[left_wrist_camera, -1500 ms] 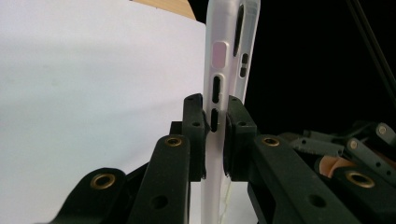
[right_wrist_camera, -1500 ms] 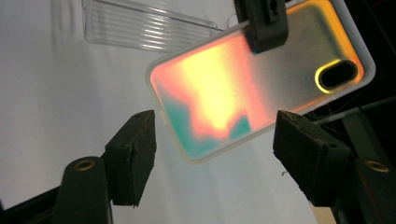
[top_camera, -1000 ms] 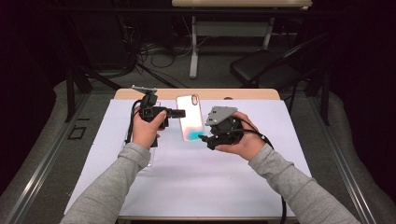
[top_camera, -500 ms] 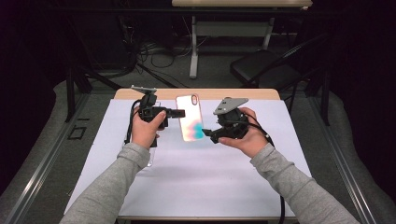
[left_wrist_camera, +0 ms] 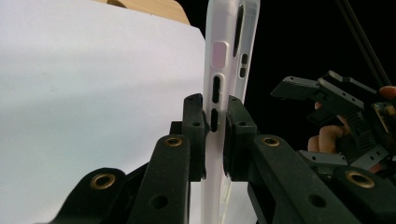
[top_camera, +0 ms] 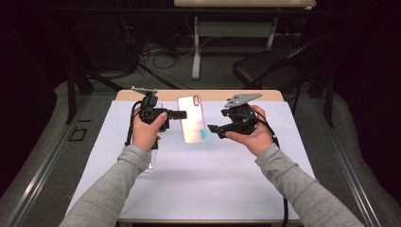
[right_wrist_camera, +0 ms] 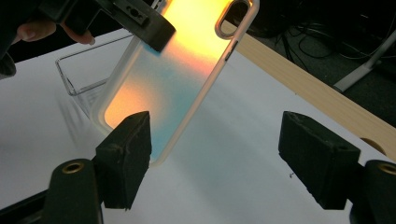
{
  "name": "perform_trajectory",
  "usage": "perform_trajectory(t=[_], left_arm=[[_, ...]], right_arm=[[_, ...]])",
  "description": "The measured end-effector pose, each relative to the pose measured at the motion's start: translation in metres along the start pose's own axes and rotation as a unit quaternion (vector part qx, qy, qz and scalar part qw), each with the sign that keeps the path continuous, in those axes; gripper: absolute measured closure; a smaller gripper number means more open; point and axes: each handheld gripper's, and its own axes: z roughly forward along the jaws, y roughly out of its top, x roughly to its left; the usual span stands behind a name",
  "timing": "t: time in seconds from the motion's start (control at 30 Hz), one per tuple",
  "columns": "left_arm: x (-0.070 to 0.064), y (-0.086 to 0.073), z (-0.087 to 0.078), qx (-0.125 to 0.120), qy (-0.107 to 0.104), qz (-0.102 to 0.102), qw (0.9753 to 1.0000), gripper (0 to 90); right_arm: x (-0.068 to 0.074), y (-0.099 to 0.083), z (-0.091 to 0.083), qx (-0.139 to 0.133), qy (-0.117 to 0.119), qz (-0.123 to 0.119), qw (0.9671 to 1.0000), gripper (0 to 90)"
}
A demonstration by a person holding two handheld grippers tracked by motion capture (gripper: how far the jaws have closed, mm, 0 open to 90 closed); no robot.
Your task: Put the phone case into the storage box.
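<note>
High view has the left gripper (top_camera: 181,114) pinching a slim iridescent phone case (top_camera: 191,118) by its edge, held up above the white sheet on the table (top_camera: 198,179). Case looks frosted and rubbery along the rim, with a glossy orange-to-teal back and a rounded camera cutout. Right gripper (top_camera: 212,128) sits just beside it, blocky black pads spread wide, not touching. A clear case (right_wrist_camera: 81,77) lies flat behind.
</note>
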Motion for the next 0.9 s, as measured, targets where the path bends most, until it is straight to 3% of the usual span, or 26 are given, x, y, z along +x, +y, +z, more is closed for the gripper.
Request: perform_trajectory(t=[0.5, 0.9], left_arm=[[-0.0009, 0.0001, -0.0010, -0.001, -0.003, 0.011, 0.9999, 81.8], [-0.0027, -0.0017, 0.0006, -0.002, -0.010, 0.024, 0.9997, 81.8]], right_arm=[[-0.0047, -0.0003, -0.0010, -0.003, 0.009, 0.010, 0.9999, 29.7], [-0.0098, -0.0016, 0.0007, -0.008, 0.030, 0.042, 0.9986, 32.5]])
